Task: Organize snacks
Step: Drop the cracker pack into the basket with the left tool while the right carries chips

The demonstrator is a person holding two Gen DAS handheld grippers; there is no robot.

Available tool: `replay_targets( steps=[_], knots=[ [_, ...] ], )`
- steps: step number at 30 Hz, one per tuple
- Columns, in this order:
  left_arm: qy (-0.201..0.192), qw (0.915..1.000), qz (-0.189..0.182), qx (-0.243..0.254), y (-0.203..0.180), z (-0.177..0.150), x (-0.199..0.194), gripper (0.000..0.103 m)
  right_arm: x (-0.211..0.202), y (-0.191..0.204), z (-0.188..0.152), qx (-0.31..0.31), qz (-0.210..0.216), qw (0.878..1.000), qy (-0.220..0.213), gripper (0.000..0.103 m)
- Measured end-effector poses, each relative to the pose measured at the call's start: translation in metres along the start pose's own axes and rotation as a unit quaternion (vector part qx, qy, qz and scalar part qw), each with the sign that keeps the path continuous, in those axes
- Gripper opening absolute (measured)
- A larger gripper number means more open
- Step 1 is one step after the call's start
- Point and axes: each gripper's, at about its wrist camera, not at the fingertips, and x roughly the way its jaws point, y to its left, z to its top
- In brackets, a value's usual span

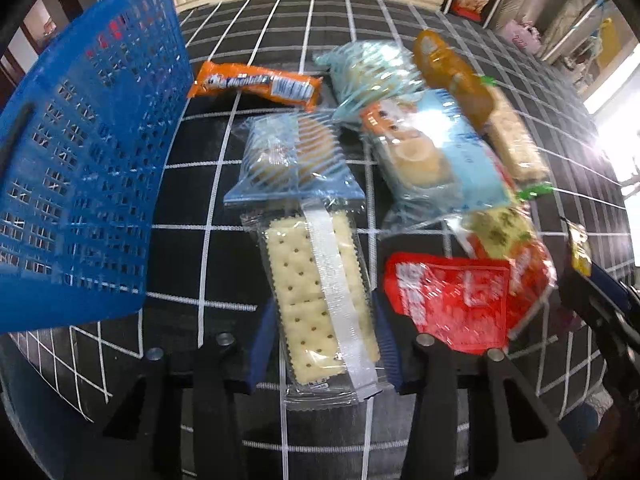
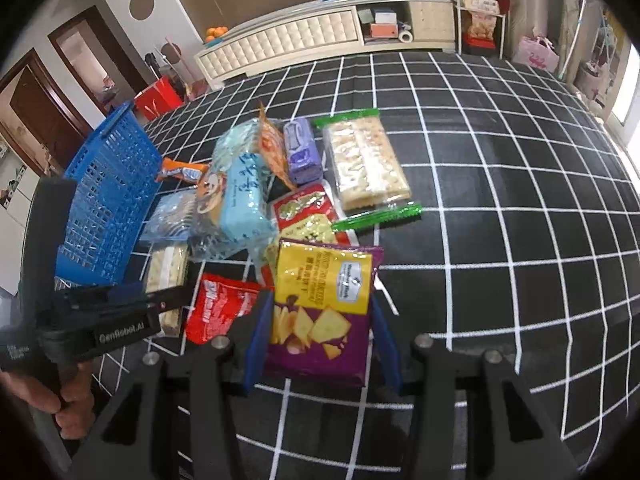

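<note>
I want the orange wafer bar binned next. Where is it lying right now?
In the left wrist view the orange wafer bar lies on the checked cloth at the pile's far left, right beside the blue basket, behind the blue-striped biscuit pack.

Blue perforated plastic basket (image 2: 106,196) stood at the left edge of the pile, tilted. Orange wrapped bar (image 1: 256,85) lay flat just beside the basket. Clear pack of square crackers (image 1: 320,300) lay lengthwise, its near end between the blue pads; a blue-striped biscuit pack (image 1: 290,158) overlapped its far end. Pale blue cake pack (image 2: 240,200) rested on top of the heap. Red pouch (image 2: 218,306) lay flat at the near side. Purple-and-yellow chip bag (image 2: 320,312) lay flat, face up. Green-ended cracker sleeve (image 2: 366,160) and a small purple pack (image 2: 302,150) lay side by side at the far side.
</note>
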Motion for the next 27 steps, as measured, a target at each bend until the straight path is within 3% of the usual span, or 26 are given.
replay_targets(
  steps=[13,18,27],
  knots=[
    [-0.102,0.9916,-0.066,0.045,0.007,-0.022,-0.126,0.043,-0.051,0.052,0.013,-0.013,0.001,0.999,-0.040,0.053],
    [-0.138,0.9867,-0.073,0.043,0.038,-0.021,-0.158,0.043,-0.068,0.083,0.022,-0.028,0.008,0.998,-0.057,0.053],
    [-0.165,0.9840,-0.062,0.029,0.107,-0.001,-0.189,0.043,-0.074,0.165,0.045,-0.070,0.033,0.994,-0.080,0.053]
  ],
)
